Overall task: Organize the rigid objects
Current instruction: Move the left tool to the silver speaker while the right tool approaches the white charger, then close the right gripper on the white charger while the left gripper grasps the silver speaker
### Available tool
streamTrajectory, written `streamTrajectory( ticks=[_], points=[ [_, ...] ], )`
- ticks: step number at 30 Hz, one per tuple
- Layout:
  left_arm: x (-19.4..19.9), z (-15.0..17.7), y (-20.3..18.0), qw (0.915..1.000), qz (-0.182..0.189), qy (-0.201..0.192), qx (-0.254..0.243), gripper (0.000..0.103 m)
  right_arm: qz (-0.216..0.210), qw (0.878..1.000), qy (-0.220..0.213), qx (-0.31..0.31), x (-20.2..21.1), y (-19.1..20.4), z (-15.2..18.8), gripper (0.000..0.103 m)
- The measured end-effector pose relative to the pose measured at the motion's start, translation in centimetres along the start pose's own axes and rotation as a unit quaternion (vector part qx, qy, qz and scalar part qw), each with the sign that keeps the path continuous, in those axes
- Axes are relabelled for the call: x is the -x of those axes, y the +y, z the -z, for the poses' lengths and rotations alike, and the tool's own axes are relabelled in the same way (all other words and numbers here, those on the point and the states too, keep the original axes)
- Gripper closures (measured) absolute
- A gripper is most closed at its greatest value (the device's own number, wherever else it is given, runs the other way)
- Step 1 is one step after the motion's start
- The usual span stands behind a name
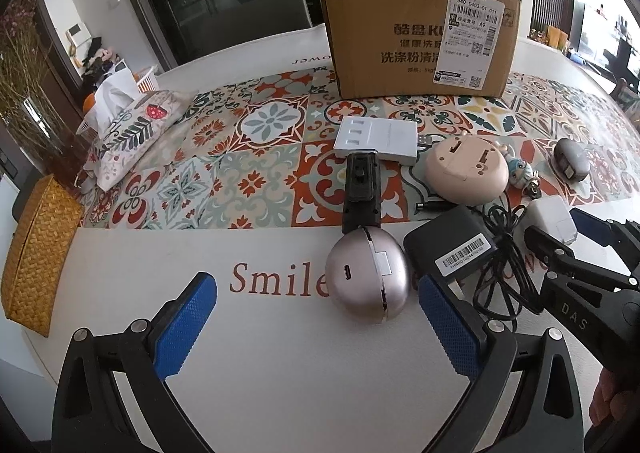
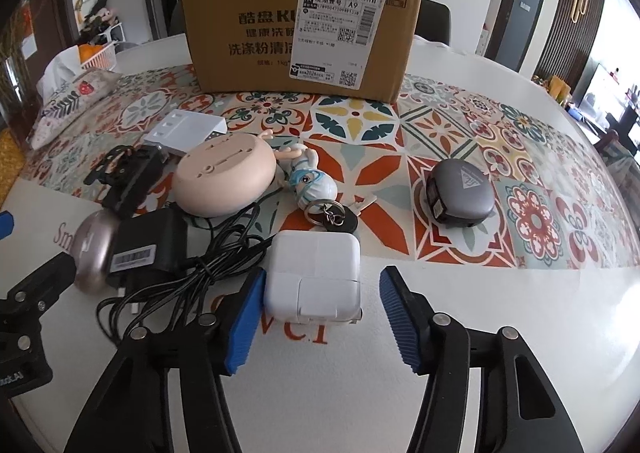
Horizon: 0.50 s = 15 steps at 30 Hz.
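My left gripper (image 1: 316, 317) is open and empty; a pink metallic round case (image 1: 366, 273) lies on the table just ahead, between its blue fingers. My right gripper (image 2: 320, 317) is open; a white square charger (image 2: 314, 277) lies between its fingers, close to the left pad (image 2: 244, 323). A black power adapter (image 1: 448, 245) with a tangled cable (image 1: 500, 277) lies between the two. Further back are a beige round device (image 2: 226, 181), a white hub (image 1: 376, 139), a black clip (image 1: 360, 189), a figurine keychain (image 2: 316, 183) and a grey tape measure (image 2: 458, 193). The cardboard box (image 2: 304, 29) stands behind.
A patterned tissue pouch (image 1: 128, 133) and white basket (image 1: 144, 79) sit at the far left. A woven mat (image 1: 36, 257) lies at the left table edge. The right gripper's body (image 1: 580, 285) shows at the right of the left wrist view.
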<state>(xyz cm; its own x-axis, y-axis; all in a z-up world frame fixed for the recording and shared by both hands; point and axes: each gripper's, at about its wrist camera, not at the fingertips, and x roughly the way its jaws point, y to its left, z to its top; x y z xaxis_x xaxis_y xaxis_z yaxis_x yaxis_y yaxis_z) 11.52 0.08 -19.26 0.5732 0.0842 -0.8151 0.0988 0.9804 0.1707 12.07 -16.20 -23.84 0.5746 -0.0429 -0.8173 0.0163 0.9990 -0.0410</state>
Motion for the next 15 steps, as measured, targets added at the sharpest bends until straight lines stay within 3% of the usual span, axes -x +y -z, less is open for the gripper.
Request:
streamTrajectory(
  ticks=[8,15],
  points=[
    [-0.56,0.22,0.26,1.0000,0.005,0.006,0.006,0.000,-0.007,1.000,0.001,0.004,-0.61,0.35,-0.08,0.056],
    [-0.95,0.34,0.30,0.9998,0.019,0.006,0.003,0.001,0.001,1.000,0.000,0.003,-0.56,0.54,0.08,0.056]
  ],
)
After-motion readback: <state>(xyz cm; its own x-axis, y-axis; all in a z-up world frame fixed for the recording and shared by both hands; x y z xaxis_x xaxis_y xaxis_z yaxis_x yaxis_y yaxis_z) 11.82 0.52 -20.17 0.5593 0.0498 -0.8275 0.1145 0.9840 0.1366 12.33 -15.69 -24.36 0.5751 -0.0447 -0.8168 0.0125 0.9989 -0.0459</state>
